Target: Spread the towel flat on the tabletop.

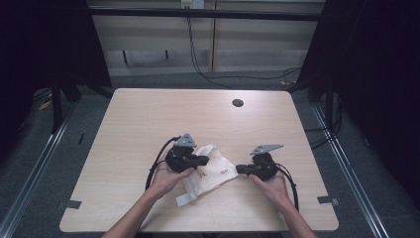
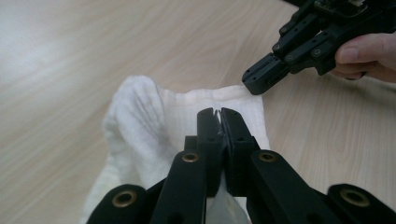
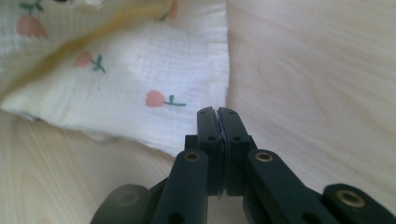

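While both of the person's hands rest low on the pale wood-grain worktop (image 1: 148,124), a crumpled white cloth (image 1: 213,168) lies between them, toward the near edge and slightly left of the middle. The cloth has a waffle-like weave and a scattered print of small pink flowers with green stems, clearest in the right gripper view (image 3: 140,79); no writing or brand can be read on it. A small white tab (image 1: 182,200), possibly a label, juts from its near corner, too small to read. The left tool (image 1: 202,160), held in the left hand (image 1: 166,176), lies over the left part of the cloth; in the left gripper view its jaws are pressed together with white fabric bunched around and under them (image 2: 140,135), and a fold seems pinched between them. The right tool (image 1: 239,169), held in the right hand (image 1: 272,184), has its tips at the cloth's right corner; in the right gripper view its jaws are closed tight at the hem, apparently nipping the edge, though the pinch itself is hidden. In the left gripper view the right tool (image 2: 258,78) touches the far hem of the cloth. A dark round hole (image 1: 237,103) sits in the worktop's far right part, well apart from the cloth.
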A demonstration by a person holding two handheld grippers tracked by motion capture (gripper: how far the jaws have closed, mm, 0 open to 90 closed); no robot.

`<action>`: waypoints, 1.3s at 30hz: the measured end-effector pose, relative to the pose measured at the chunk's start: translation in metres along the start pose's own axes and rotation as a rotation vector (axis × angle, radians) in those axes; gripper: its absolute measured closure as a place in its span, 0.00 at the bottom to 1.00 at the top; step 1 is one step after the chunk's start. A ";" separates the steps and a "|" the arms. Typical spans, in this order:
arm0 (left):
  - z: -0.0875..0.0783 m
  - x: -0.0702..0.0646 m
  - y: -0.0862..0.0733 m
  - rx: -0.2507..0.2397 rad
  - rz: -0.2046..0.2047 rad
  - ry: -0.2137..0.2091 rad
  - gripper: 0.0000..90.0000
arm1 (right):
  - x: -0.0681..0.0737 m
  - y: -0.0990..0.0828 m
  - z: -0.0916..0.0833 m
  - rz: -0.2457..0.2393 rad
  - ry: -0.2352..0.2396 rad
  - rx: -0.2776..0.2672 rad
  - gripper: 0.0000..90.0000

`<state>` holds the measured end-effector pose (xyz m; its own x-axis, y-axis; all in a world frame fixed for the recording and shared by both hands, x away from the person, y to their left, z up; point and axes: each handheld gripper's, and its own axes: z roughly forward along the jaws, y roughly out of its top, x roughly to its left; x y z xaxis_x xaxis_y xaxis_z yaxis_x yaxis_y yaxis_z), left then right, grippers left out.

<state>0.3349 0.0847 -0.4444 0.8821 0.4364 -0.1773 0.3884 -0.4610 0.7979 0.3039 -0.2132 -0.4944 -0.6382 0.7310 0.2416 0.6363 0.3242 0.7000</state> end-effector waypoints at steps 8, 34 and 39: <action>-0.039 0.021 0.003 -0.075 -0.044 0.031 0.97 | 0.001 0.016 -0.033 -0.005 -0.005 -0.104 0.99; -0.086 0.039 -0.004 -0.193 -0.085 0.012 0.97 | -0.014 0.051 -0.079 -0.043 -0.074 -0.114 0.99; -0.102 0.034 -0.004 -0.251 -0.082 -0.020 0.97 | -0.017 0.055 -0.085 -0.036 -0.085 -0.122 0.99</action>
<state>0.3364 0.1797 -0.3948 0.8563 0.4481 -0.2569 0.3830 -0.2173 0.8978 0.3124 -0.2592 -0.4029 -0.6178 0.7697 0.1608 0.5526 0.2795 0.7851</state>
